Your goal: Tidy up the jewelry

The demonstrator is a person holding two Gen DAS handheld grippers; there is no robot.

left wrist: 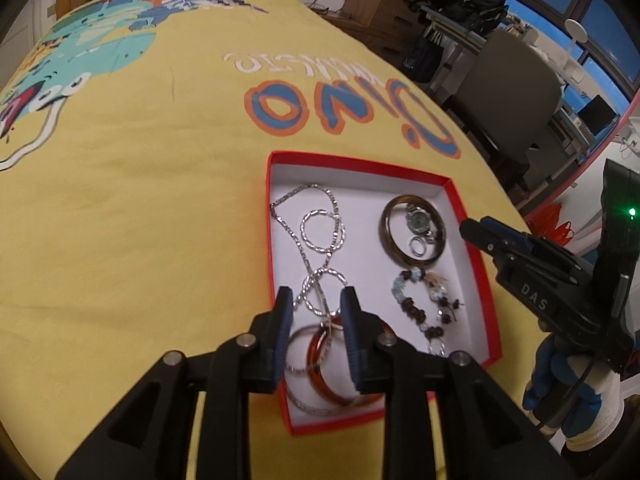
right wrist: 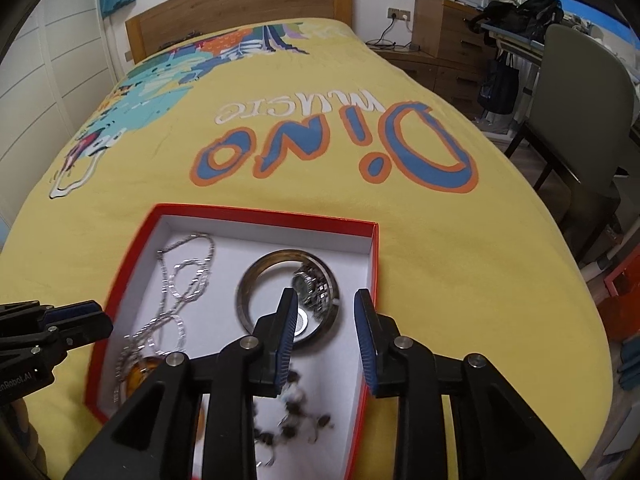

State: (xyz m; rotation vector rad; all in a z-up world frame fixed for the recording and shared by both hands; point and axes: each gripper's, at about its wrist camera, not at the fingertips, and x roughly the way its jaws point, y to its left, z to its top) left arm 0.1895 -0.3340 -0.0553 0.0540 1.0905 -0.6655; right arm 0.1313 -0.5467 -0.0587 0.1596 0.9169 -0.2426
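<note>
Red cardboard box (left wrist: pixel 476 240) with a white inside, sitting on a yellow bedspread (left wrist: pixel 140 200), and all the jewelry is already lying in it.

The left gripper (left wrist: pixel 316 312) hangs right over the near-left corner, fingers partly apart with nothing pinched. Straight below and between them are the amber bangle (left wrist: pixel 316 360) and a thin silver bangle (left wrist: pixel 294 364), overlapping flat on the box floor. The silver chain (left wrist: pixel 320 240) starts under those fingers and snakes away toward the far-left corner, so its long axis runs pretty much along the way the gripper points, not across it.

The right gripper (right wrist: pixel 326 320) is over the right half, fingers also partly apart and empty. The brown bangle (right wrist: pixel 248 292) with the watch (right wrist: pixel 314 284) inside it lies just ahead of its tips, and the beaded bracelet (right wrist: pixel 296 408) is blurred underneath.

My guess: the chain is the left hand's job since it's closer, and a grab across the strand would need a wrist turn. Bangles have no real direction, being rings lying flat.
</note>
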